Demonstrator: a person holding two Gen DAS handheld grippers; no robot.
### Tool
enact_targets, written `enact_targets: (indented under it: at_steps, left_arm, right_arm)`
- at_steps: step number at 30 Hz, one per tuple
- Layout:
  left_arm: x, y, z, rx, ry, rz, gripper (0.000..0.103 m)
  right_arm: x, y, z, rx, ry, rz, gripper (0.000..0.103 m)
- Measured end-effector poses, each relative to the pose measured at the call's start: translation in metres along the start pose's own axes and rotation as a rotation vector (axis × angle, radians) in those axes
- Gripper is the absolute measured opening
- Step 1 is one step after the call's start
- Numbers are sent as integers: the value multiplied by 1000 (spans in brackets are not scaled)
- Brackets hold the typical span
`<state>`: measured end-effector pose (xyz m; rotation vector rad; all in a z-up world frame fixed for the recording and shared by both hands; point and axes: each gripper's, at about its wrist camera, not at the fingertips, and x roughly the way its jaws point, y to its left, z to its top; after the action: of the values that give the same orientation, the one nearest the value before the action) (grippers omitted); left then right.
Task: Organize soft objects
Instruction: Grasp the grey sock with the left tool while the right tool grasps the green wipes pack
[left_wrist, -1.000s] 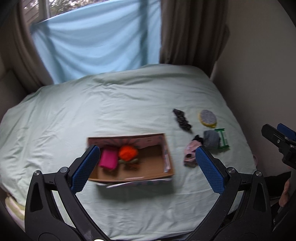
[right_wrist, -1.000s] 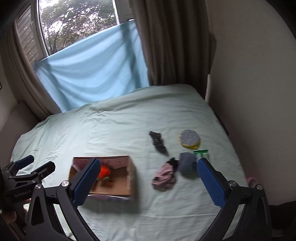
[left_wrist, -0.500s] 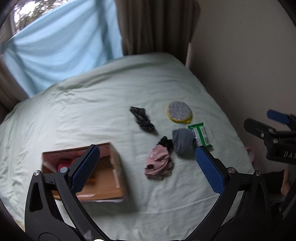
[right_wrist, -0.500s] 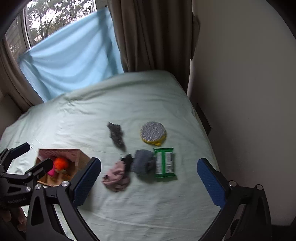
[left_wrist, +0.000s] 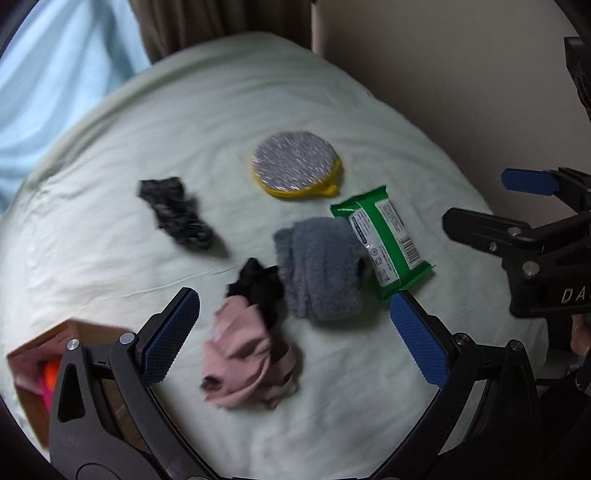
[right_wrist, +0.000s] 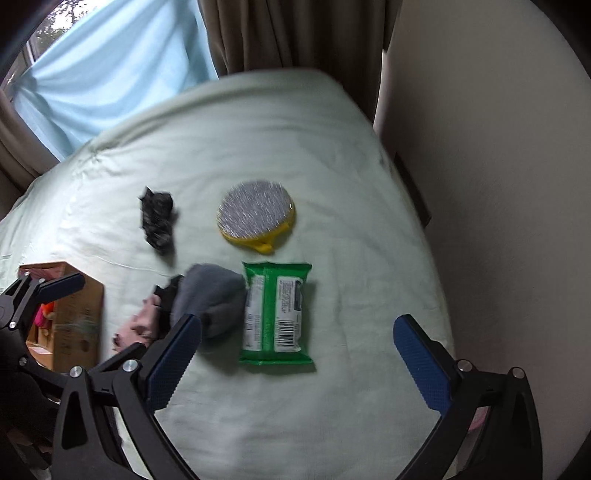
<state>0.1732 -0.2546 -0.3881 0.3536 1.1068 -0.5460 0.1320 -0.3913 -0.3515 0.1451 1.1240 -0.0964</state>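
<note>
On the pale green bed sheet (left_wrist: 332, 110) lie a pink cloth (left_wrist: 247, 362), a small black cloth (left_wrist: 258, 288) touching it, a grey fuzzy bundle (left_wrist: 321, 269), a dark patterned cloth (left_wrist: 177, 214), a round grey-and-yellow sponge (left_wrist: 295, 164) and a green wipes pack (left_wrist: 384, 240). My left gripper (left_wrist: 295, 336) is open and empty, hovering over the pink cloth and grey bundle. My right gripper (right_wrist: 295, 354) is open and empty above the wipes pack (right_wrist: 275, 314). The grey bundle (right_wrist: 210, 299), sponge (right_wrist: 255, 214) and dark cloth (right_wrist: 157, 219) also show in the right wrist view.
A cardboard box (left_wrist: 33, 373) with pink and orange items inside sits at the left; it also shows in the right wrist view (right_wrist: 70, 317). A wall (right_wrist: 498, 166) borders the bed on the right. Brown curtains (right_wrist: 288, 33) and a blue sheet (right_wrist: 110, 81) hang behind.
Both grippers have swung right and moved closer to the bed, from the box toward the pile of cloths and the wipes pack. Both stay open. Nothing on the bed has moved.
</note>
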Motion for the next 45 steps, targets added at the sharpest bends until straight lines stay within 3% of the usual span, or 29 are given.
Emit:
enact_targets:
  at_steps: [8,15,18,20,22,25,31,36,45]
  left_arm:
    - [62,-9,12,55,54,-11,101]
    - [94,-17,8,98,95,9,84]
    - [101,-22,6,133,91,54,82]
    - [105,-24,5,153,84,62,71]
    - [109,-28,6,179,81,70,65]
    - [110,-30,8,206,70,70,57]
    - [112,-32,11,221,69,67,52]
    - [105,-35,5,225,58,69,49]
    - [80,-40,10,211,46,76,48]
  right_arm:
    - [63,-7,-3,15,83,32,103]
    - [106,-4,-4,6,133,57,103]
    - [116,0,-5,-10,143,59,103]
    - [119,2,-5,-16,140,66,98]
    - [123,2,-5,-20,147,81,86]
    - [128,3,-6,-20,149,91,77]
    - [124,8,-12,-51,134,97,48]
    - [118,-2,-18,-12,122,119,38]
    - [101,1,-22,2,80,124,36]
